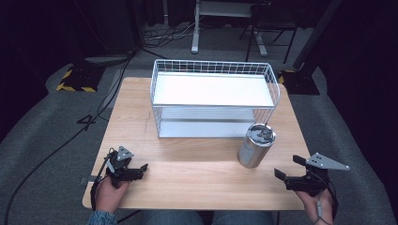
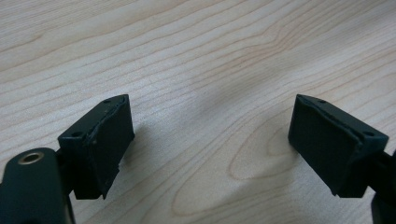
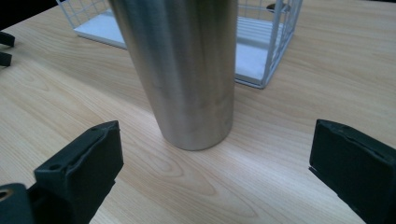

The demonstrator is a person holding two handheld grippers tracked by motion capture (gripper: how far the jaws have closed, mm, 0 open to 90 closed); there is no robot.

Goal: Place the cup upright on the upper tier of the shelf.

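- I held the right gripper (image 1: pixel 286 172) at the lower right of the high view, low over the wooden table (image 1: pixel 197 173), its jaws spread wide and holding nothing.
- The steel tumbler (image 1: pixel 256 145) stood upright right of centre in that view, near the gripper but apart from it, just in front of the white wire rack (image 1: pixel 213 96).
- In the right gripper view the tumbler (image 3: pixel 187 70) rose at upper centre, beyond the gap between the two black jaws, neither touching it; the rack's corner (image 3: pixel 275 42) stood just behind it.
- I kept the left gripper (image 1: pixel 136 169) at the lower left of the high view, well apart from the tumbler.
- Its own view showed both jaws wide apart over bare wood grain (image 2: pixel 205 70), gripping nothing.
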